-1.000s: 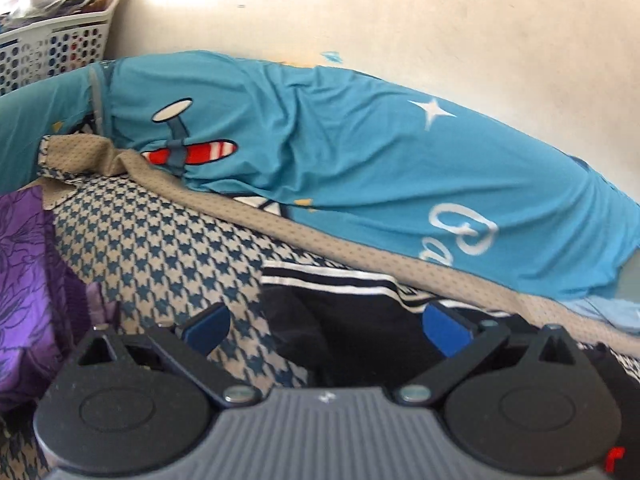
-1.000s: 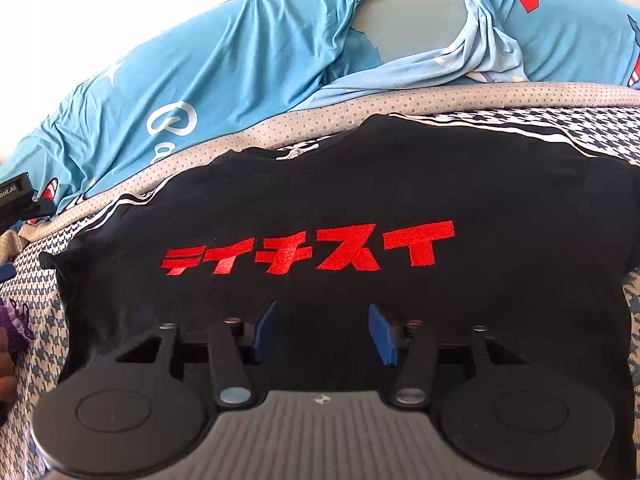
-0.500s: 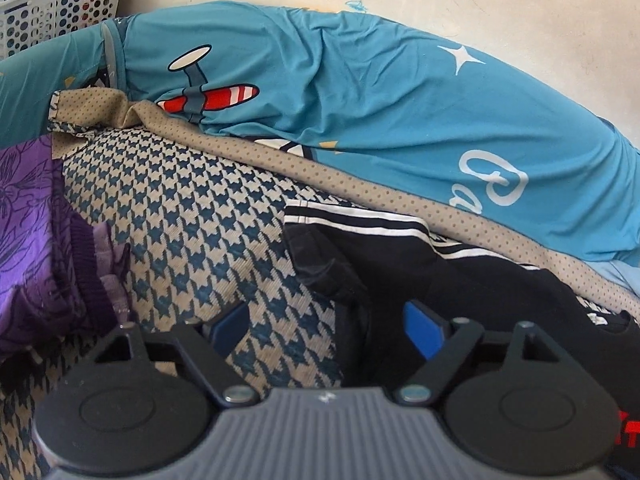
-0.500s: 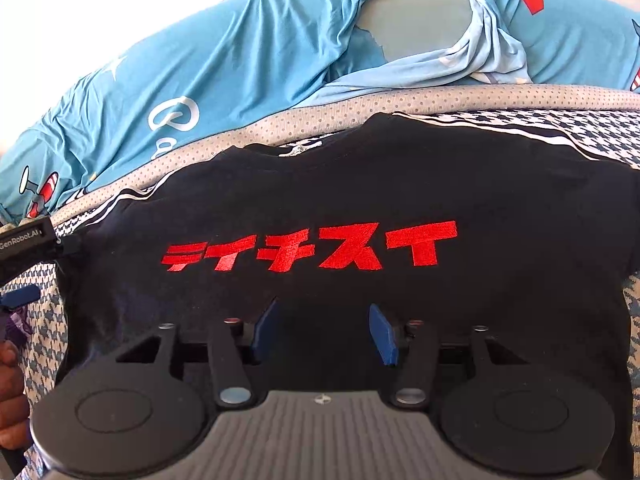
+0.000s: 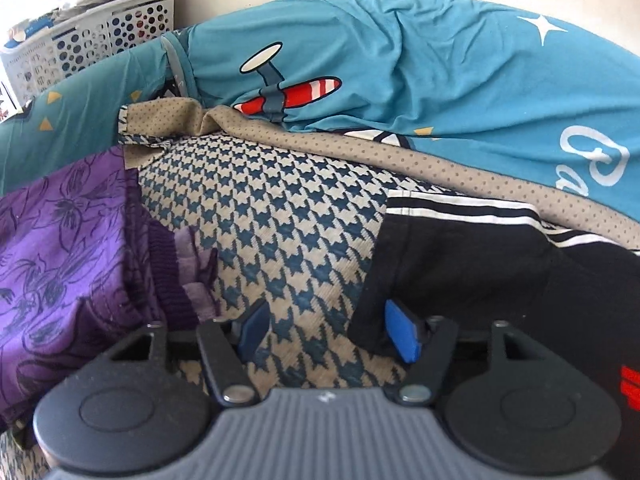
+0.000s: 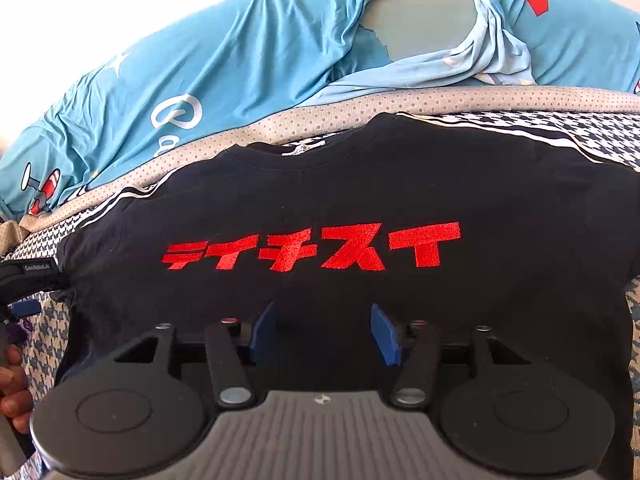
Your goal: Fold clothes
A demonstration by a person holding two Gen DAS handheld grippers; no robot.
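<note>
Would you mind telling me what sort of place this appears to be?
Probably a bedroom at home: a blue cartoon-print sheet over bedding, a white laundry basket by the wall, and a black T-shirt spread out.

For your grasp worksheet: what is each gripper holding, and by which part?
Nothing: left gripper straddles the black T-shirt's side edge, closing; right gripper open above it.

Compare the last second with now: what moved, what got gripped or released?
The left gripper tipped down toward the edge of the black T-shirt, and its jaws have just been closing; the sleeve edge sits at the right-hand pad, not yet pinched. Nothing released. The right gripper stayed put, open over the shirt's lower part. The shirt, purple garment and blue sheet lie unchanged.
</note>
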